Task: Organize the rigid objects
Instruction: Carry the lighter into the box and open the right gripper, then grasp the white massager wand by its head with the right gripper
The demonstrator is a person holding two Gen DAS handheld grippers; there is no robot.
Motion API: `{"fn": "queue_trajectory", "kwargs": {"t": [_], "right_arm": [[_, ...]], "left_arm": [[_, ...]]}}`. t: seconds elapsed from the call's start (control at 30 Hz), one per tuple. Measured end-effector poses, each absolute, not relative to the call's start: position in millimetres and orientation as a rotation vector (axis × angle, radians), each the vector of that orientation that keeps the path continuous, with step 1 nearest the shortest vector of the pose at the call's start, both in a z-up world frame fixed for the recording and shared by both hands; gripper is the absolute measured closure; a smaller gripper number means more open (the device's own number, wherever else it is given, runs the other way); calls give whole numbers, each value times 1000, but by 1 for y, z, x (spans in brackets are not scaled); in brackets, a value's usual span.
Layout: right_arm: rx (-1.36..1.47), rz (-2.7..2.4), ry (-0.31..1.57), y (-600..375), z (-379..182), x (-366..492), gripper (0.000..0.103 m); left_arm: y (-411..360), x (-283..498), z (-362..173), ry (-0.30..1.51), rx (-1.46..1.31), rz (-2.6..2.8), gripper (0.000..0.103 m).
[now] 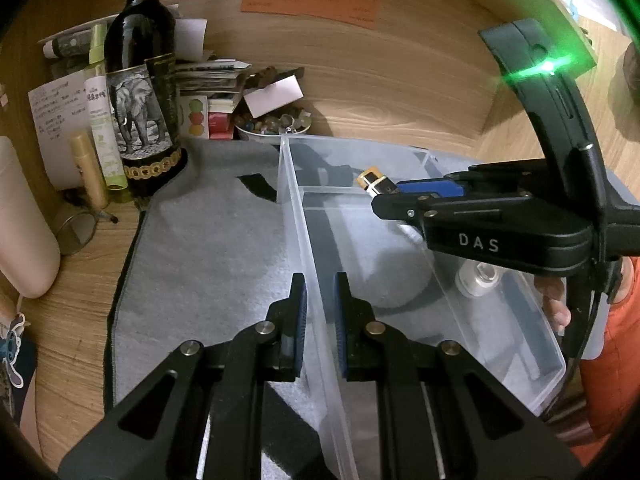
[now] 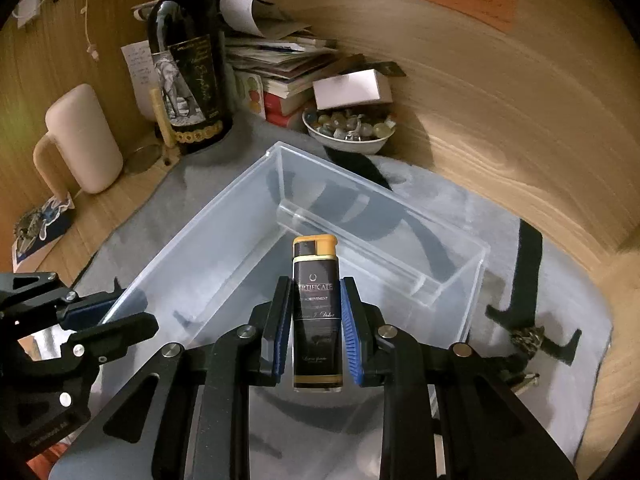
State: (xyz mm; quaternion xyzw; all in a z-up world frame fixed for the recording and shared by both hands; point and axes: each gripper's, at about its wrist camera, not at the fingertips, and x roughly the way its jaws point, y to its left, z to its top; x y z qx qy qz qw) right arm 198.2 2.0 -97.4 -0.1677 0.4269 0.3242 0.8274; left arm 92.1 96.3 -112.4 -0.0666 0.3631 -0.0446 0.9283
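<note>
A clear plastic box point(image 1: 294, 200) point(image 2: 192, 232) with an inner divider sits on a grey mat. My left gripper point(image 1: 320, 288) is shut on the box's left wall, one finger on each side. My right gripper point(image 2: 316, 292) is shut on a black lighter point(image 2: 316, 312) with a yellow cap and holds it above the box's inside. The right gripper with the lighter point(image 1: 374, 182) also shows in the left wrist view, over the box. A small clear bottle point(image 1: 478, 278) lies in the box under the right gripper.
A dark wine bottle point(image 1: 140, 92) point(image 2: 188, 64), a beige mug point(image 2: 80, 140), stacked books point(image 2: 280, 68) and a bowl of small stones point(image 2: 348, 128) stand at the back against the wooden wall. A keyring-like item point(image 2: 524, 340) lies on the mat to the right.
</note>
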Motion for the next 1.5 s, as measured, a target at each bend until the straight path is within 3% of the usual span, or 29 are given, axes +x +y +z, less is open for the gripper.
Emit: {"fn": "queue_trajectory", "kwargs": {"t": [0.1, 0.23, 0.47, 0.63, 0.7, 1.17, 1.5], "right_arm": [[-341, 698, 916, 0, -96, 200, 81], [-330, 694, 897, -2, -92, 196, 66], [-292, 669, 827, -22, -75, 185, 53], [-270, 606, 759, -47, -64, 173, 26], [-265, 572, 730, -60, -62, 168, 21], [-173, 206, 774, -176, -82, 143, 16], [-251, 360, 869, -158, -114, 146, 16]], "left_arm": [[94, 92, -112, 744, -133, -84, 90], [93, 91, -112, 746, -128, -74, 90], [90, 91, -111, 752, -122, -52, 90], [88, 89, -110, 753, -118, -35, 90], [88, 87, -110, 758, -119, -31, 90], [82, 86, -117, 786, -111, 0, 90], [87, 87, -117, 783, -123, 38, 90]]}}
